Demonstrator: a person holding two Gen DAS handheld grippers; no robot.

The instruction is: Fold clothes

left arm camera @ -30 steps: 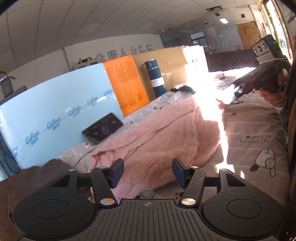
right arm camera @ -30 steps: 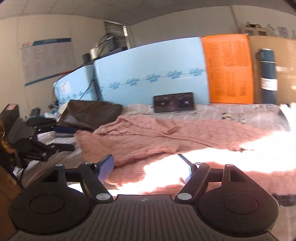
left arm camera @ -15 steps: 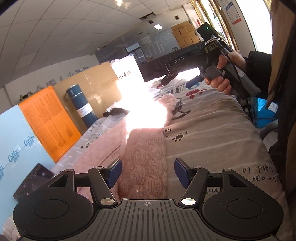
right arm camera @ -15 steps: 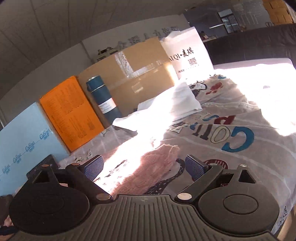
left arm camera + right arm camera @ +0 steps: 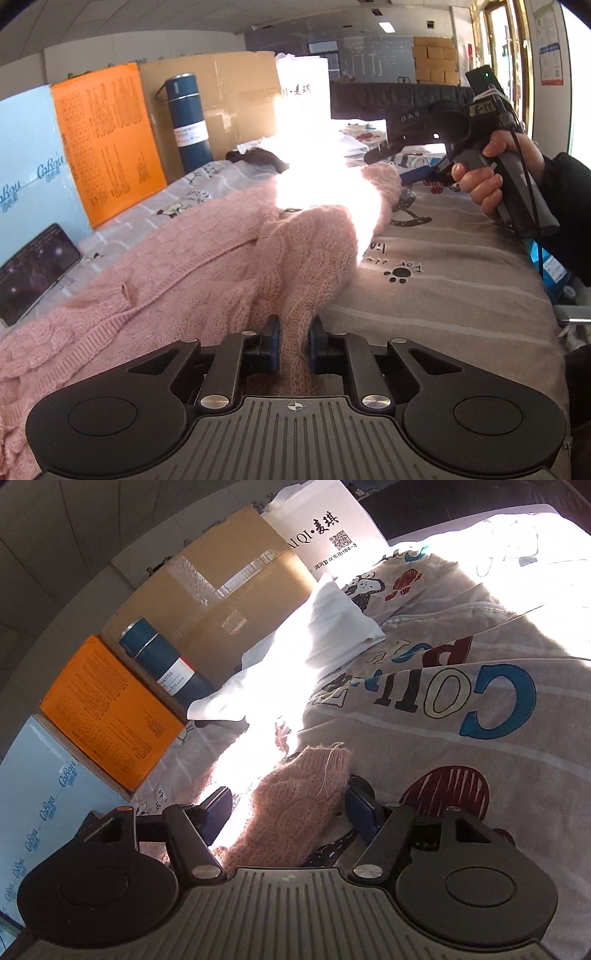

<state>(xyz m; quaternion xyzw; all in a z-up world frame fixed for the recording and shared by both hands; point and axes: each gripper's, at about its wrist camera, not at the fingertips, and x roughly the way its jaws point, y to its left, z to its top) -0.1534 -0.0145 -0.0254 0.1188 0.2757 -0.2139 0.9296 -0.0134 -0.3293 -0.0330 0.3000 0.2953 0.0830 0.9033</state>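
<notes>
My left fingers [image 5: 293,343] have just clamped shut on a fold of the pink sweater [image 5: 207,269], the knit pinched tight between both pads at 6 o'clock. The sweater sprawls across the bed [image 5: 454,280], running away toward 12 o'clock into a patch of glaring sun. My right fingers [image 5: 291,814] have just been closing and stand half apart around the sweater's cuff [image 5: 303,797]; the right pad [image 5: 360,810] sits against the knit, but glare hides the left, so I cannot tell if they grip. At 2 o'clock in the left view my right hand [image 5: 491,173] holds that gripper's handle.
</notes>
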